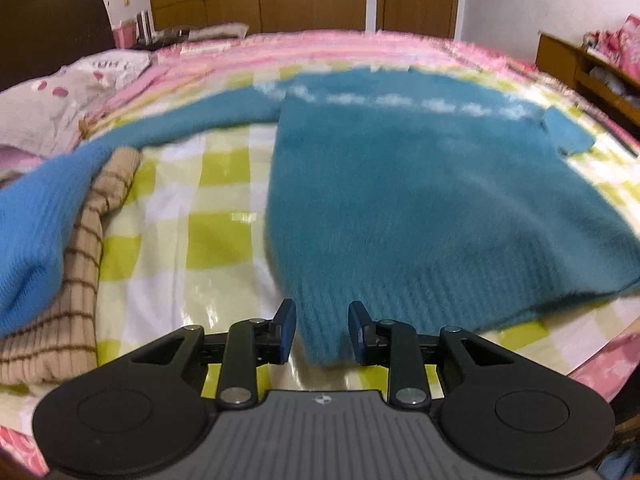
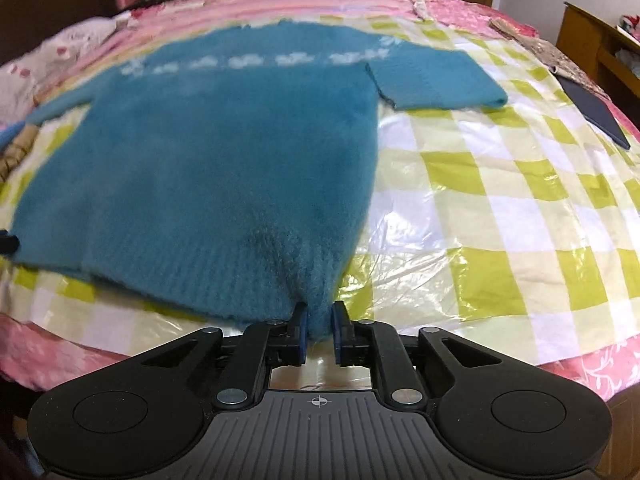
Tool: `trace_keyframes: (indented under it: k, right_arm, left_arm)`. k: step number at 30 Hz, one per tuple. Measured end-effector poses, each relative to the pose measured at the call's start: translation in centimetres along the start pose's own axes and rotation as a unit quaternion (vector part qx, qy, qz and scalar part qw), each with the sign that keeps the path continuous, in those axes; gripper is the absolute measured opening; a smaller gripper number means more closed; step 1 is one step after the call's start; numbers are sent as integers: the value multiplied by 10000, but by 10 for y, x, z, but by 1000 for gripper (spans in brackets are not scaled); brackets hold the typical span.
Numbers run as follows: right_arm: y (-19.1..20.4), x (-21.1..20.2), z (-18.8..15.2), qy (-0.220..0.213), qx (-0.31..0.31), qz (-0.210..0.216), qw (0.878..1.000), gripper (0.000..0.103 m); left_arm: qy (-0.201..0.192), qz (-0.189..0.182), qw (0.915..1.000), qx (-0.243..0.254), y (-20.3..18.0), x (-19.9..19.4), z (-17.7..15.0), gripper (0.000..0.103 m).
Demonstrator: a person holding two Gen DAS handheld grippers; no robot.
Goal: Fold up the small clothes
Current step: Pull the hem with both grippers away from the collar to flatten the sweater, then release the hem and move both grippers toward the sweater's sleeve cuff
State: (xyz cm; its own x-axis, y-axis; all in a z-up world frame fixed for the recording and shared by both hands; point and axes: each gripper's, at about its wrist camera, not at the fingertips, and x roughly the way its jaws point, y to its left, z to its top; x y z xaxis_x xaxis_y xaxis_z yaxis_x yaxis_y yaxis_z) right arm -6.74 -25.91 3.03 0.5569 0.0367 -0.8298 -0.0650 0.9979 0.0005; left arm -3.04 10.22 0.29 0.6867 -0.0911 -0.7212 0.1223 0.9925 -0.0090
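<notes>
A fuzzy teal sweater (image 1: 420,192) with a white pattern band across the chest lies flat on a green-and-white checked sheet (image 1: 208,184). Its left sleeve stretches out to the left, and its right sleeve (image 2: 432,80) is folded inward. My left gripper (image 1: 322,330) has the sweater's near-left hem corner between its fingers, with small gaps at the pads. My right gripper (image 2: 319,330) is shut on the near-right hem corner of the sweater (image 2: 224,152), and the cloth bunches between the pads.
A bright blue garment (image 1: 36,224) and a tan striped garment (image 1: 80,280) are piled at the left. A pink bedspread (image 2: 592,364) rims the sheet. A dark flat object (image 2: 596,112) lies at the far right. Wooden furniture (image 1: 584,64) stands at the right.
</notes>
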Motion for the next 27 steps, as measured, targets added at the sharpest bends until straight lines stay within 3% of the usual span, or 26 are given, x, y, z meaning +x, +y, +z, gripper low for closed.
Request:
trace_keyframes:
  k: [6, 12, 16, 20, 24, 27]
  right_arm:
    - [14, -40, 15, -477, -237, -202, 9984, 16]
    - [49, -19, 40, -867, -471, 380, 9944, 16]
    - [70, 13, 52, -687, -431, 801, 9935, 16]
    - [82, 37, 54, -422, -608, 845, 9937, 16]
    - [75, 52, 45, -106, -466, 892, 9949, 16]
    - [71, 52, 47, -134, -409, 976, 9943, 16]
  left_arm:
    - [-598, -94, 9981, 77, -6, -17, 16, 34]
    - [-617, -197, 9979, 73, -26, 3, 30, 35]
    - [-325, -69, 9994, -30, -29, 29, 30, 35]
    - [151, 81, 9998, -121, -22, 51, 18, 36]
    - [176, 109, 9998, 42, -25, 47, 18, 36]
    - [149, 26, 9999, 24, -28, 44, 27, 36]
